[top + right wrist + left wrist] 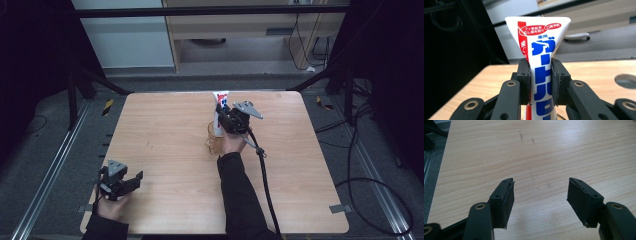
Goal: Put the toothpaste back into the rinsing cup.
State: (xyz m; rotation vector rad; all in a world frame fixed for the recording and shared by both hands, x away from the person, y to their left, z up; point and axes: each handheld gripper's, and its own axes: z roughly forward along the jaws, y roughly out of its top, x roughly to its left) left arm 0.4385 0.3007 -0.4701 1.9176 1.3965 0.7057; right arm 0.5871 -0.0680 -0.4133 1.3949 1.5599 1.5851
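- R gripper (223, 116) sits over the far-middle of the table (165, 150), held by the person's right hand (233, 142); dark sleeve runs in from the bottom edge.
- Its fingers (524, 75) are clamped on a toothpaste tube (540, 50), one pad each side of the tube's body, pressing it narrow.
- Tube is white w/ a red stripe and blue lettering, upright, flat crimped end on top, fanning out above the fingers.
- High view: tube (220, 102) stands near the table's far edge, its lower end at a clear glass cup (214, 135); can't tell if the tip is inside the cup or just above it.
- L gripper (122, 182) is near the front-left corner of the table, in the person's left hand (111, 205), well apart from the tube.
- L gripper view: its fingers (504, 200) stand wide apart, nothing between them, bare wood below.
- Cable trails from the R gripper toward the front edge.
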